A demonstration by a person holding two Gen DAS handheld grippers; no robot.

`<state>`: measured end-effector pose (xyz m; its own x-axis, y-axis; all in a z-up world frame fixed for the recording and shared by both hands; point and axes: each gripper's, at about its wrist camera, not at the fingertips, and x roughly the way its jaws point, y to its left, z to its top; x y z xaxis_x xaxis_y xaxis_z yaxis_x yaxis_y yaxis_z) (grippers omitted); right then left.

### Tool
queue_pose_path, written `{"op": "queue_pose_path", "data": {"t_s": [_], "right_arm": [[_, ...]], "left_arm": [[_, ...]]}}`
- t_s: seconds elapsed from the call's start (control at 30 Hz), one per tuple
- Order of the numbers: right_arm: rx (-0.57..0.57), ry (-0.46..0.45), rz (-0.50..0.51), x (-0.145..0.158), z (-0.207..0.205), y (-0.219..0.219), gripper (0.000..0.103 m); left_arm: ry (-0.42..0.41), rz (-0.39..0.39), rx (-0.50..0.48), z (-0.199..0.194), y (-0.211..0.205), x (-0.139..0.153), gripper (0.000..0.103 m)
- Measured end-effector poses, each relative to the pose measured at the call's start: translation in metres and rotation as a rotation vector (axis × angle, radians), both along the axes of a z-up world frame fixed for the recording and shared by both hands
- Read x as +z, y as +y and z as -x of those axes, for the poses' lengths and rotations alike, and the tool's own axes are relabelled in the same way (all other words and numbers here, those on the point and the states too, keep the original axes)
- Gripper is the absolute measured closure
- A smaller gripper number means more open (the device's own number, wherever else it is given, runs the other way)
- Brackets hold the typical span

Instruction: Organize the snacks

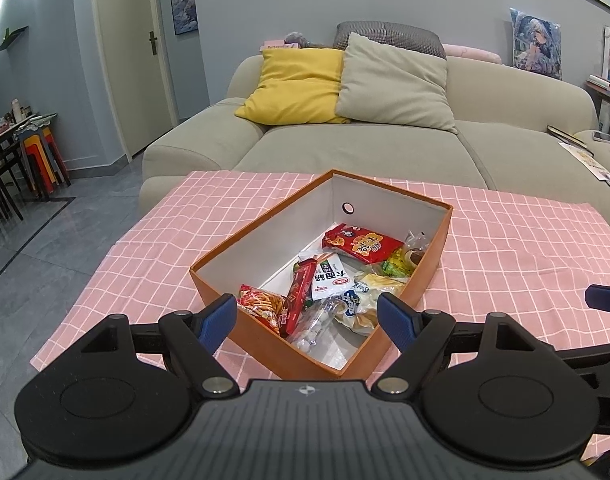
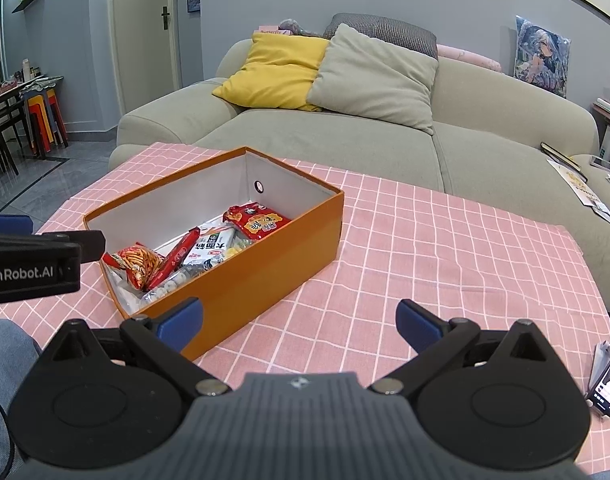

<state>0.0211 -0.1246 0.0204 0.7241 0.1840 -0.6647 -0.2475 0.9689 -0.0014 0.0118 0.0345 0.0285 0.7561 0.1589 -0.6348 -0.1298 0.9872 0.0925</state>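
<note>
Nearest the viewer, the left claw (image 1: 307,316) hangs with its blue-padded fingers spread wide and nothing between them, just above the near corner of an orange cardboard box (image 1: 257,330) with a white inside. The right claw (image 2: 301,326) is likewise spread wide and holds nothing; it hovers over the pink checked cloth (image 2: 445,264) that covers the worktop, with its left pad just in front of the box's long orange side.

The box sits open-topped on the cloth, at an angle to both cameras. Inside it lie the snacks, loosely piled: a clear plastic packet (image 1: 317,326) at the near end, a red and orange packet of stick-shaped crisps (image 1: 261,303) beside a slim red wrapper (image 1: 299,294), a white packet with large dark characters (image 1: 329,276) in the middle, a white and blue bag (image 1: 363,300) against the right wall, and a red packet with yellow lettering (image 1: 361,243) towards the far end. A small round hole (image 1: 348,208) shows in the far wall.

Beyond the worktop stands a grey-green fabric sofa (image 1: 365,152) carrying a yellow cushion (image 1: 297,80) and a pale grey cushion (image 1: 397,80).
</note>
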Motion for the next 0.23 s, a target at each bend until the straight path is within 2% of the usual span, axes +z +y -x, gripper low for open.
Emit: {"op": "queue_pose_path", "data": {"t_s": [0.23], "right_arm": [[0.003,-0.002,0.004,0.0003,0.0002,0.0025,0.004]], "left_arm": [[-0.01,0.011,-0.005,0.0015,0.0009,0.0007,0.01]]}}
